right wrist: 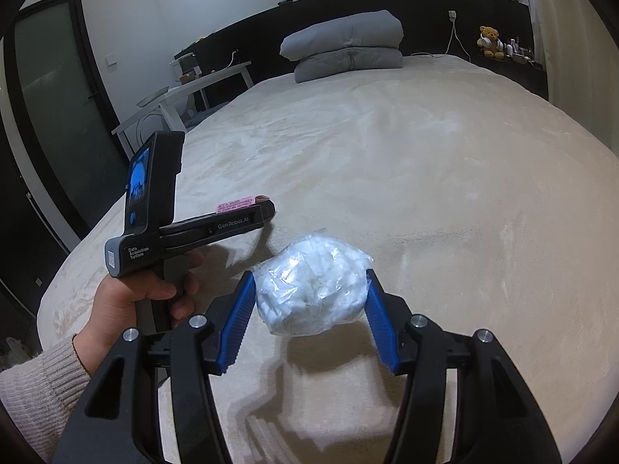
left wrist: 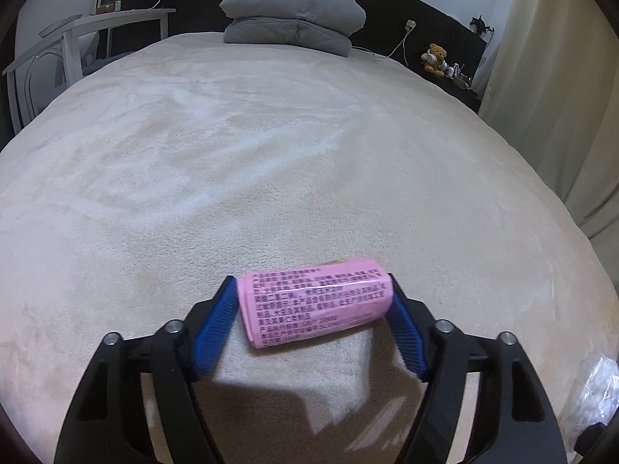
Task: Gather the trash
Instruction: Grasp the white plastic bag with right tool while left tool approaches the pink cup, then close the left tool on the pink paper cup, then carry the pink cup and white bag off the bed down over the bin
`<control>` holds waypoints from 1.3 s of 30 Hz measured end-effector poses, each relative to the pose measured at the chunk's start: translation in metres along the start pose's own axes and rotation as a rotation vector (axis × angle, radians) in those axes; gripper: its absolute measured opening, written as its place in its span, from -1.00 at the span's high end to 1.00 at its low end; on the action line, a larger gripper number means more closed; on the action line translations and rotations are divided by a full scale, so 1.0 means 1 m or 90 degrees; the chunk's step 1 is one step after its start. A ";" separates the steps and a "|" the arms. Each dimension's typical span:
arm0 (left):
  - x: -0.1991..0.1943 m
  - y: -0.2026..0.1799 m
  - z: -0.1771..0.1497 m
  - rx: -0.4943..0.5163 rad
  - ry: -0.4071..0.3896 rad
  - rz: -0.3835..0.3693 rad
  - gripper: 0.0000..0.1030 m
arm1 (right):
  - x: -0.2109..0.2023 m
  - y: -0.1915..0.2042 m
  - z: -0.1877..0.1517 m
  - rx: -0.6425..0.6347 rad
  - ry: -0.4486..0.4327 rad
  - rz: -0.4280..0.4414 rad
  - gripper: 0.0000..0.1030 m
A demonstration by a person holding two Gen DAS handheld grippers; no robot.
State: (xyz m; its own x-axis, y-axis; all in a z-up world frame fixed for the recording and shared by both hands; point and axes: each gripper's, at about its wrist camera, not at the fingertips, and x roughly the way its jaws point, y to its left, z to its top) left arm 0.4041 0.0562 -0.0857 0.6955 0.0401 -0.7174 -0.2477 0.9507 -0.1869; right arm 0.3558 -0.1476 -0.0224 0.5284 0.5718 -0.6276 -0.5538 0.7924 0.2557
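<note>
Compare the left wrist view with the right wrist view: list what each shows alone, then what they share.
Left wrist only: the printed face of the pink wrapper, gripped in the left tool.

Right wrist only: the door, the person's left hand, and the right tool closed on the clear bag.

Both: the bed, folded grey bedding, teddy bear, white table.

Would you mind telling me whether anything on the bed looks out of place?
Yes: a pink wrapper sits between the left claw's pads, and a clear bag of crumpled white tissue between the right claw's. Both are litter on the cream blanket.
</note>
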 end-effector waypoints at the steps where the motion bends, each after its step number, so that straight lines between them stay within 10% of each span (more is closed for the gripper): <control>1: -0.001 0.002 0.000 -0.006 -0.002 -0.005 -0.27 | 0.000 -0.001 0.000 0.004 0.000 0.001 -0.08; 39: -0.198 0.003 -0.076 0.025 -0.094 -0.118 -0.26 | -0.088 0.049 -0.043 -0.075 -0.060 -0.044 -0.08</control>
State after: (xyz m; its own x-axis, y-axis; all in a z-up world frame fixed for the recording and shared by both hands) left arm 0.2143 0.0276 0.0044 0.8182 -0.0945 -0.5671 -0.0825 0.9569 -0.2785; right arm 0.2544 -0.1679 0.0143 0.6230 0.5390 -0.5669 -0.5828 0.8032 0.1232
